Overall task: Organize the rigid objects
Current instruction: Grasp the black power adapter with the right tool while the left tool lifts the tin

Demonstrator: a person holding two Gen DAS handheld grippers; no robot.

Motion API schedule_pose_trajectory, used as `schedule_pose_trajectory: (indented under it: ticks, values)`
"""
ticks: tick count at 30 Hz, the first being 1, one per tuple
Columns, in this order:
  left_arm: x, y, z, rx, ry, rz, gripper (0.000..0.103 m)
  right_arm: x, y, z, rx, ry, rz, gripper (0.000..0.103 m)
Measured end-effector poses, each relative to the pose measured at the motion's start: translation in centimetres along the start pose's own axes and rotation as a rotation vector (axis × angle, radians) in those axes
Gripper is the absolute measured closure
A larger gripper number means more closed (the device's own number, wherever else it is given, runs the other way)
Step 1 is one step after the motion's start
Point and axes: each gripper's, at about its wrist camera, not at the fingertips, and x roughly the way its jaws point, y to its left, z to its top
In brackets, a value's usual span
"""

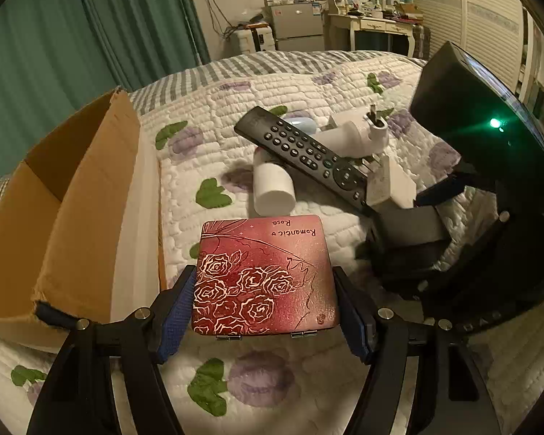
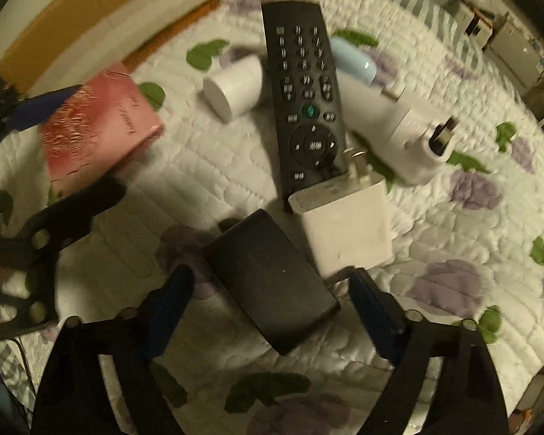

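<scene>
Gripping the red rose-printed tin (image 1: 264,275) from both sides, the left gripper (image 1: 264,311) is seen at the lower centre of the left wrist view, its blue-padded fingers (image 1: 176,311) pressed against the tin's edges. An open cardboard box (image 1: 65,210) is seen at the left of the frame, resting on the quilted bed (image 1: 272,380). Above the tin, a white cylinder (image 1: 273,188), a black remote control (image 1: 301,152) and white adapters are piled together.

In the right wrist view, the right gripper (image 2: 272,304) is shown at the lower centre, its fingers (image 2: 373,308) spread on either side of a black rectangular block (image 2: 272,282); whether the pads touch the block cannot be told, as a gap is seen on the left side. A white charger (image 2: 344,228) lies just beyond the block, touching the remote control's near end. The tin is seen blurred at the left of the frame, held by the other gripper.
</scene>
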Motion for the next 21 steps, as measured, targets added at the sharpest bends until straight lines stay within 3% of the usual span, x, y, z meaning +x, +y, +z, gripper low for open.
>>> schedule_pose_trajectory:
  ticks: [2,4,7,14,21]
  values:
    - [-0.1,-0.1,-0.2,-0.002,0.0,-0.005,0.031,-0.1,0.1,-0.2,0.0,-0.007,-0.009,0.023]
    - [-0.4,-0.1,-0.3,-0.004,-0.003,-0.01,0.031,-0.8,0.2,-0.5,0.016,-0.019,-0.008,0.039]
    - [-0.9,0.2,-0.4,-0.005,-0.009,-0.016,0.031,-1.8,0.9,-1.3,0.028,-0.014,-0.01,0.046]
    - [-1.0,0.7,-0.9,-0.027,0.001,-0.019,0.031,-0.4,1.9,-0.5,0.022,0.017,-0.04,0.046]
    - [-1.2,0.9,-1.1,-0.036,0.009,-0.031,0.031,1.9,1.7,0.1,0.04,0.048,-0.008,0.05]
